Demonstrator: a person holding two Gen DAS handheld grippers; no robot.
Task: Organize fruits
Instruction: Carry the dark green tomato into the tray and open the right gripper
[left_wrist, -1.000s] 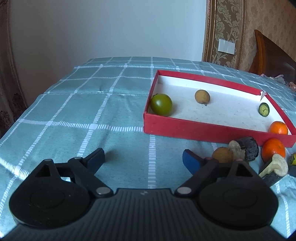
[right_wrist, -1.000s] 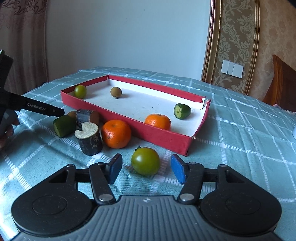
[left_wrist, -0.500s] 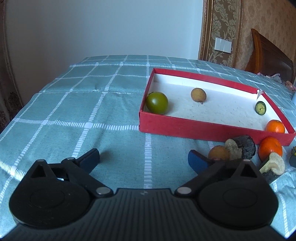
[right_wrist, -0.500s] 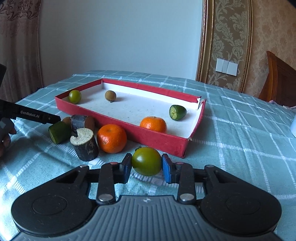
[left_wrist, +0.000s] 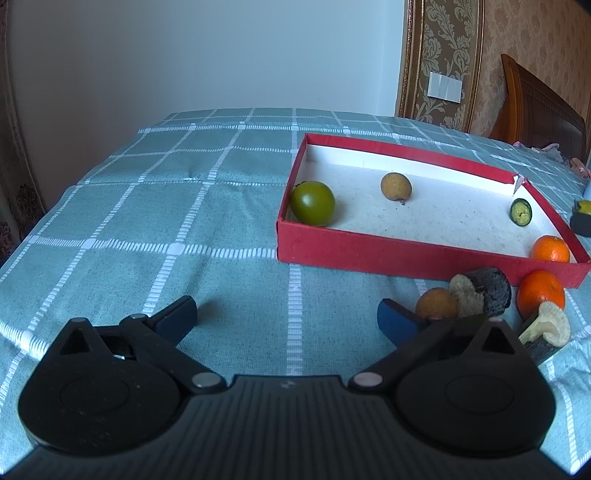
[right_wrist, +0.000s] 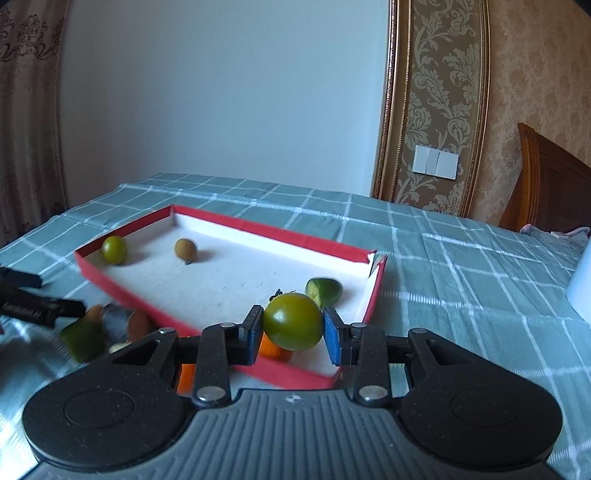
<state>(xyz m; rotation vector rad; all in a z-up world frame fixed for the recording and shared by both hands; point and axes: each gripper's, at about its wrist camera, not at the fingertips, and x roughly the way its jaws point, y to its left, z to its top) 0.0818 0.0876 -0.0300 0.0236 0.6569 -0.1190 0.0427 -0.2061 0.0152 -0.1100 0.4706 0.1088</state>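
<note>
I have the right gripper (right_wrist: 291, 330) clamped on a green tomato (right_wrist: 293, 322), its blue pads pressing the fruit from either side at its widest part, which I judge is the surest hold on something round and smooth. The tomato sits low in the centre of the right wrist view, lifted clear of the cloth and hanging over the near wall of the red box (right_wrist: 354, 255), so I take the step in hand to be carrying it in to join the rest. Already inside the box are another green tomato (left_wrist: 312, 203) at its left corner, a brown longan (left_wrist: 396, 186) in the middle, a cut lime (left_wrist: 521, 212) near the torn far corner and an orange (left_wrist: 550, 249) against the near wall. My left gripper (left_wrist: 286, 319) is spread wide with nothing between its pads, parked low over the tablecloth (left_wrist: 147, 221) at the bottom of its frame, I think so it stays out of the right one's path. Just beside its right finger, lower right of the left view, the leftovers wait outside the box: a second longan (left_wrist: 437, 303), a dark stub (left_wrist: 487, 290), a second orange (left_wrist: 540, 293) and a pale-capped piece (left_wrist: 546, 328). The open tongs suit that longan next.
</note>
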